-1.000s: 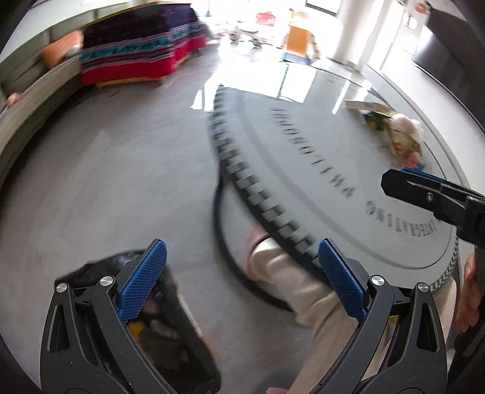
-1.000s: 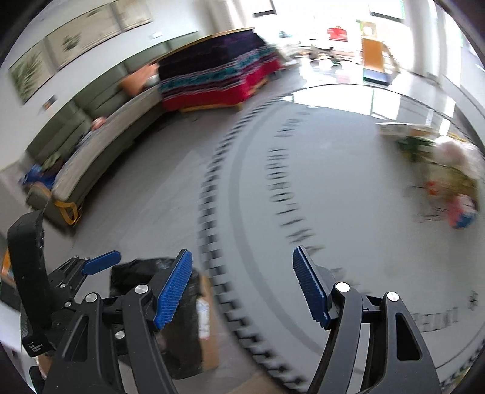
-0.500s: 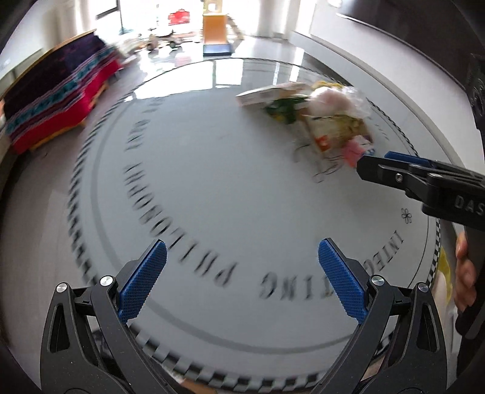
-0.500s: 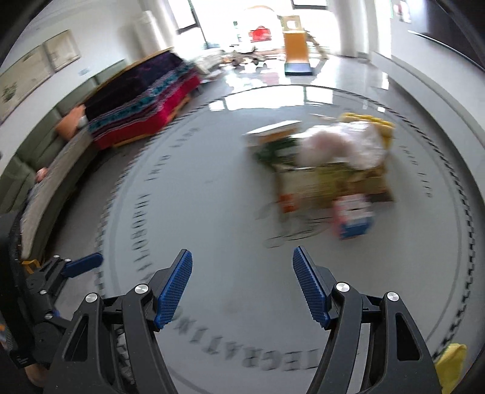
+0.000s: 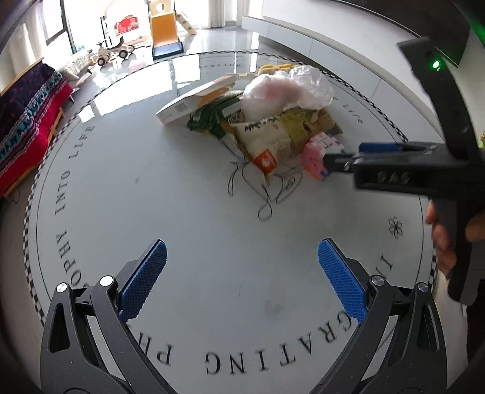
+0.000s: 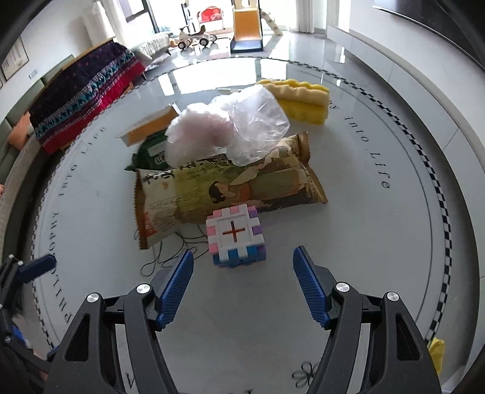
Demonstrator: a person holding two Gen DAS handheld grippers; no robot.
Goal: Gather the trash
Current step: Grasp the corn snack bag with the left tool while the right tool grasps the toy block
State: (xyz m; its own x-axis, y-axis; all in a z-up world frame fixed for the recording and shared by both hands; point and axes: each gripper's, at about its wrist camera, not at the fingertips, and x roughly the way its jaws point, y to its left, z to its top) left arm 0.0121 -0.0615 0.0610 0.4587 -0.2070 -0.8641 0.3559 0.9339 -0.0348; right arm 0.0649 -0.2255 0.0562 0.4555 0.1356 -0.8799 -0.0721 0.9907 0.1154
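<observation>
Two hand-held grippers hover over a round white desk (image 5: pixel 188 212) ringed with printed lettering and a checkered border. The right gripper (image 6: pixel 242 285) has its blue fingers (image 6: pixel 177 286) spread wide apart and empty, just short of a pastel block cube (image 6: pixel 235 239) that sits on the desk straight ahead of the gap. The left gripper (image 5: pixel 241 280) has its fingers (image 5: pixel 144 277) equally wide and empty, over bare desk well short of the pile.

Touching the cube's far side lies a long snack bag (image 6: pixel 224 194), with a thin black cord (image 6: pixel 169 254) looping out from under its near left corner. On top of the bag rests a clear plastic bag (image 6: pixel 251 124) with something pale pink inside; what that is cannot be made out. A dark green packet (image 6: pixel 150 153) and a flat cardboard box (image 6: pixel 148 128) lean out to the left, both partly covered. A yellow sponge-like block (image 6: pixel 303 101) sits behind the pile, its near side hidden.

Open desk surrounds the pile on every side. At the right rim a small yellow scrap (image 6: pixel 436 348) is cut off by the gripper. Beyond the desk stand a sofa with a patterned throw (image 6: pixel 81 97) and a toy slide (image 6: pixel 247 27).
</observation>
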